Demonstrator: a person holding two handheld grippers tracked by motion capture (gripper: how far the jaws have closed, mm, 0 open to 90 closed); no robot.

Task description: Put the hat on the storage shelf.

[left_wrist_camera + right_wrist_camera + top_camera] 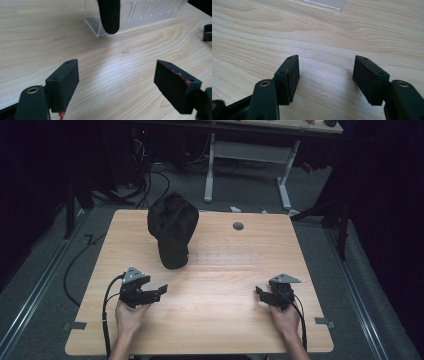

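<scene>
High view: we saw the black cap point(172, 230) propped on a clear stand point(225, 257); left gripper point(162, 290) and right gripper point(259, 292) sat nearer us than the cap, well apart. Left gripper view: jaws spread, empty, cap's brim point(110, 16) ahead. Right gripper view: jaws spread, empty, over the table point(317, 37).

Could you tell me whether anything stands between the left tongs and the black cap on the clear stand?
Nothing visible does. The left tongs are open above bare wooden table, and only open tabletop separates them from the black cap hanging over the clear stand.
</scene>
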